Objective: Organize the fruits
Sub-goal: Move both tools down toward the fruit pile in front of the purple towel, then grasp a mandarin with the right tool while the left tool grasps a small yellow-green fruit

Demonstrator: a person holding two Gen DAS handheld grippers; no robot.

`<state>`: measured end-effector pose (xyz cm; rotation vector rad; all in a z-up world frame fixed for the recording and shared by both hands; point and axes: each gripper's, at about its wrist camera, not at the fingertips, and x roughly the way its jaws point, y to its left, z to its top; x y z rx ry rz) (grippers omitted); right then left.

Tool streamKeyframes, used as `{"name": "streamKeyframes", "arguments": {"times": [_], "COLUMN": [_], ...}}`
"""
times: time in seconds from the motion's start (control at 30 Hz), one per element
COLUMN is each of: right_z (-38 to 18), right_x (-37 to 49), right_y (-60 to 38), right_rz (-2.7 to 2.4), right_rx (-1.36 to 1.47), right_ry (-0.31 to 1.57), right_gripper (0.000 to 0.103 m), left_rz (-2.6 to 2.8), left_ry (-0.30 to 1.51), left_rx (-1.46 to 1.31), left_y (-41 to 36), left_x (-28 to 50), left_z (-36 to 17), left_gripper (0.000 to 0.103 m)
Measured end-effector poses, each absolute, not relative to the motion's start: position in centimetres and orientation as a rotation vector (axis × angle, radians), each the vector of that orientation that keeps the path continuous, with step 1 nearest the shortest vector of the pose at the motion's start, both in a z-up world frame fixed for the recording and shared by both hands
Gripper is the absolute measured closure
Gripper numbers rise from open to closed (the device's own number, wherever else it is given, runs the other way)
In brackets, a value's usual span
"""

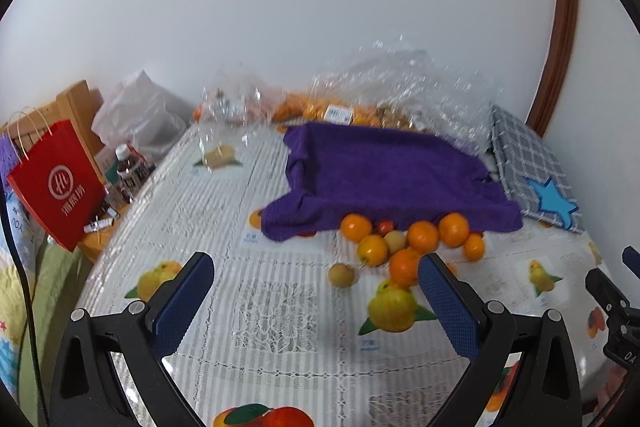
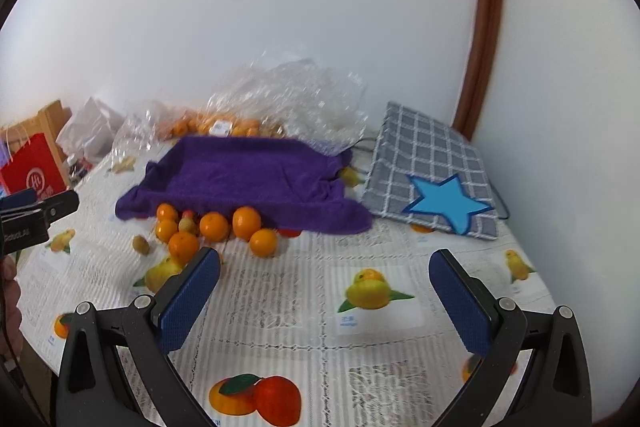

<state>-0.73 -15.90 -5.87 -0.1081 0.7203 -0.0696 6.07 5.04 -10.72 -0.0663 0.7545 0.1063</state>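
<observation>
Both the left gripper and right gripper hovered spread and empty (nothing pinched), so the nearest orange wanted a centred, gentle squeeze lest it roll.

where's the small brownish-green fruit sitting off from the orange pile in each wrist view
Left wrist: the brownish-green fruit lies centre frame, left of and nearer than the orange pile, between the open left gripper's fingers.
Right wrist: the same fruit lies left of centre, at the pile's left edge, beyond the open right gripper's left finger.
Shared landmark: the purple towel just behind the pile.
</observation>
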Motion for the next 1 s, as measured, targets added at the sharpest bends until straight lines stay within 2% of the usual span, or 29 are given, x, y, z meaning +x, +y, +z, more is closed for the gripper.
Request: {"name": "streamKeyframes", "arguments": {"times": [0.37, 0.4, 0.5, 0.67, 0.77, 0.9, 1.0], "right_z": [-13.5, -14.2, -16.0, -18.6, -19.1, -19.5, -19.6], "right_x": [3.6, 4.3, 6.0, 8.2, 8.8, 10.0, 11.0], "right_y": [-14.6, -14.6, -14.9, -14.6, -14.3, -14.3, -14.1], "right_rz": [0.046, 0.034, 0.018, 0.058, 0.064, 0.078, 0.086], "right_rx": [-0.093, -0.084, -0.06, -0.039, -0.039, -0.012, -0.009], "right_ry": [0.853, 0.872, 0.922, 1.008, 1.0, 1.004, 1.002], "right_gripper": [0.006, 0.008, 0.032, 0.036, 0.037, 0.045, 0.045], "left_rz": [0.099, 0.099, 0.096, 0.042, 0.028, 0.011, -0.002], "left_ry": [0.86, 0.869, 0.901, 0.964, 0.951, 0.958, 0.956], "left_rx": [-0.085, -0.082, -0.073, -0.102, -0.052, -0.047, -0.073], "left_y": [7.4, 7.6, 8.1, 8.6, 8.3, 8.5, 8.9], "left_x": [8.6, 8.8, 9.4, 10.5, 10.5, 10.8, 10.9], "left_z": [-16.2, -16.7, -18.0, -20.2, -20.7, -20.9, -20.9], "left_gripper": [0.006, 0.007, 0.013, 0.026, 0.027, 0.027, 0.027]}}
